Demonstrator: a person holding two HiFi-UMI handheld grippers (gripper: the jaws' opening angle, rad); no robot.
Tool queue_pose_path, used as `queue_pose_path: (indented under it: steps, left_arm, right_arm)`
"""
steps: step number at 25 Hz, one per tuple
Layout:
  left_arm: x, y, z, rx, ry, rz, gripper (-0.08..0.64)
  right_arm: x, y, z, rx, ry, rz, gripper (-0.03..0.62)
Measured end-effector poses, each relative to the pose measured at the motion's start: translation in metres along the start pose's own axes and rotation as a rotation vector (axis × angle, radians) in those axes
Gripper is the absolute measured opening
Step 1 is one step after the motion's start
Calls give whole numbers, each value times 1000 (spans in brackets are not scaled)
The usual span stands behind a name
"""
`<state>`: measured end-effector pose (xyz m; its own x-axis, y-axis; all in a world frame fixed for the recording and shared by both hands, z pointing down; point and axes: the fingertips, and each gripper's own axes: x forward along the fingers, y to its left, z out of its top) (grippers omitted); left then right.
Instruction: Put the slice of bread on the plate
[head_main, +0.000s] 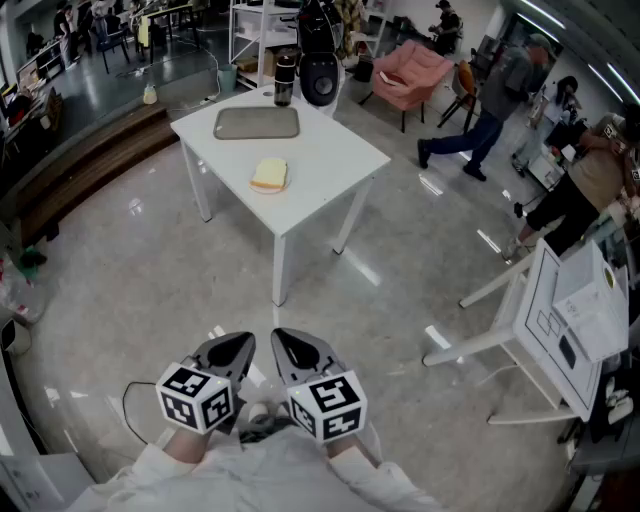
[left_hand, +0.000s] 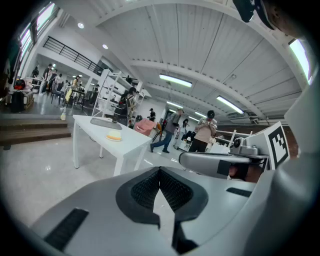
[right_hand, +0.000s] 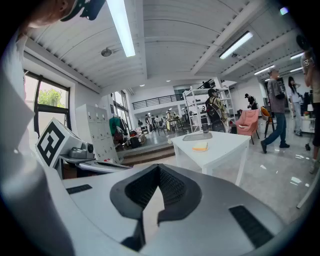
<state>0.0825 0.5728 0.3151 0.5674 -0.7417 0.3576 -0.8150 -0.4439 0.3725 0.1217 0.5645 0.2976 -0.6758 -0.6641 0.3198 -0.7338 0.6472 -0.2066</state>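
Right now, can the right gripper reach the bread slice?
Probably not. The right gripper is held close to the person, while the bread slice lies on the white table across open floor. Nothing blocks the way; stepping closer should do.

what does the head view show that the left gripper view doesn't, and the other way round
Only the head view: the left gripper and right gripper from above, side by side over the floor and well short of the table, plus the person's pale sleeves.
Only the left gripper view: the ceiling lights, and the left gripper's jaws close up, tips together with nothing between them.
Both: the white table, with the bread slice lying on it apart from the grey tray.
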Motion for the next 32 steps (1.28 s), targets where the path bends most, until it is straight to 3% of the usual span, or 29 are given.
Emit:
queue_pose_path:
  steps: [16, 20, 27, 32]
  left_arm:
    - [7, 3, 1, -13, -13, -4, 9]
    - [11, 5, 5, -4, -31, 29, 9]
    - [36, -6, 1, -33, -44, -6, 9]
    - [50, -15, -16, -43, -5, -9, 9]
  right_arm:
    - [9, 0, -1, -2, -5, 46, 14]
    - [7, -12, -4, -4, 3, 25, 14]
    - [3, -28, 7, -37, -40, 63, 14]
    - [2, -41, 0, -26, -42, 61, 14]
